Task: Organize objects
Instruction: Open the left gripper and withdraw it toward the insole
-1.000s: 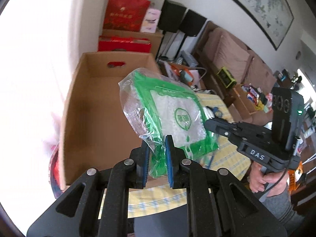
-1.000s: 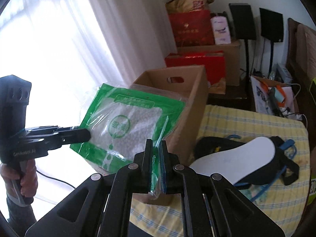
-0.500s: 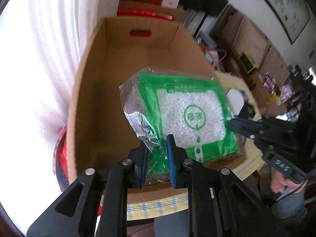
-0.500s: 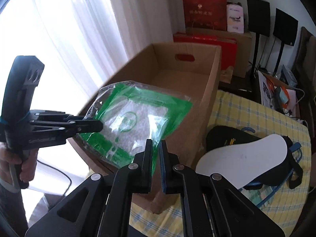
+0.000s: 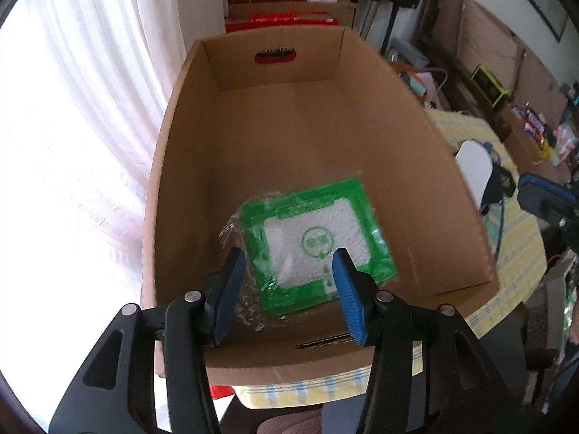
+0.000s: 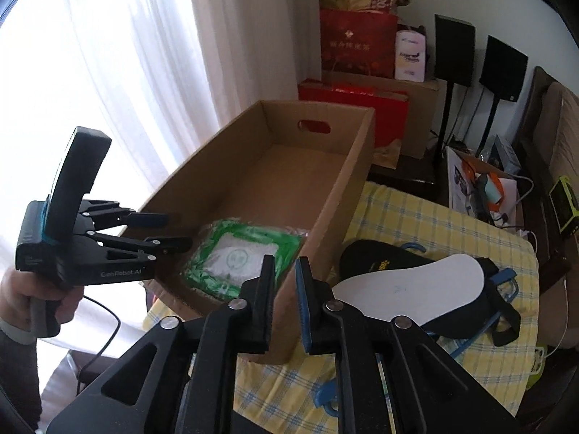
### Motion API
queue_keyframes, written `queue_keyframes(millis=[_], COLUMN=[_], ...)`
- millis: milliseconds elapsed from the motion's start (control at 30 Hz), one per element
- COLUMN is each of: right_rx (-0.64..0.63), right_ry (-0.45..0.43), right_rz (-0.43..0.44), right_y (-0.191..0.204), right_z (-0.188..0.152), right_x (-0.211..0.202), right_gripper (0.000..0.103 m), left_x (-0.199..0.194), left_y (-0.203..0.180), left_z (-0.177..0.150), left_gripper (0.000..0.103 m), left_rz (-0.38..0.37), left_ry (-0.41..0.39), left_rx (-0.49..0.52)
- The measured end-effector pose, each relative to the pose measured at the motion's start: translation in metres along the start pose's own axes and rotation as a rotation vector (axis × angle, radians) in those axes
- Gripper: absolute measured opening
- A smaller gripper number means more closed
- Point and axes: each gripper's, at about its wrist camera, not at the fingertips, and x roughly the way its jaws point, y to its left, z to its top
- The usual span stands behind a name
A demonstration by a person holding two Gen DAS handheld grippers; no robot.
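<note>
A green and white packet in clear plastic (image 5: pixel 315 238) lies flat on the floor of an open cardboard box (image 5: pixel 416 108), near its front end. It also shows in the right wrist view (image 6: pixel 239 256), inside the same box (image 6: pixel 354 166). My left gripper (image 5: pixel 287 289) is open and empty above the box's near end, over the packet. It shows in the right wrist view (image 6: pixel 163 231) at the box's left rim. My right gripper (image 6: pixel 284 298) is open and empty, just outside the box's right wall.
The box stands on a table with a yellow checked cloth (image 6: pixel 416 224). To its right lie a white insole (image 6: pixel 409 285) on black footwear and blue straps. Red gift bags (image 6: pixel 356 47), speakers (image 6: pixel 454 50) and a sofa stand behind. White curtains hang on the left.
Both grippers held the packet above the box. Both have opened and let go, and the packet has dropped to the box floor. The right gripper has drawn back to the right.
</note>
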Motion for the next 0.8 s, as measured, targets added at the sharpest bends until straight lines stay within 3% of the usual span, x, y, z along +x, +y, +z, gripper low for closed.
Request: queue_keyframes(millis=[33, 167, 200, 267, 367, 500, 800], right_rx=[0.006, 0.015, 0.017, 0.031, 0.055, 0.087, 0.230], right_ry=[-0.006, -0.024, -0.027, -0.032, -0.040, -0.045, -0.032], right_rz=[-0.004, -0.057, -0.071, -0.101, -0.135, -0.177, -0.237], right_y=[-0.004, -0.017, -0.021, -0.032, -0.050, -0.074, -0.139], right_z=[-0.001, -0.004, -0.005, -0.007, -0.013, -0.022, -0.052], right_x=[-0.005, -0.019, -0.021, -0.027, -0.036, -0.048, -0.074], right_gripper=[0.018, 0.039, 0.042, 0.063, 0.076, 0.081, 0.082], left_x=[-0.003, -0.023, -0.029, -0.039, -0.050, -0.062, -0.060], left_y=[-0.002, -0.017, -0.022, -0.030, -0.041, -0.065, -0.115], left_z=[0.003, 0.003, 0.003, 0.003, 0.004, 0.003, -0.008], left_gripper=[0.048, 0.077, 0.079, 0.085, 0.100, 0.103, 0.103], left_rz=[-0.005, -0.022, -0.040, -0.069, -0.084, -0.077, -0.142], left_ry=[-0.013, -0.088, -0.114, -0.152, -0.199, -0.261, -0.253], left_rx=[0.000, -0.012, -0.017, -0.028, -0.030, 0.003, 0.039])
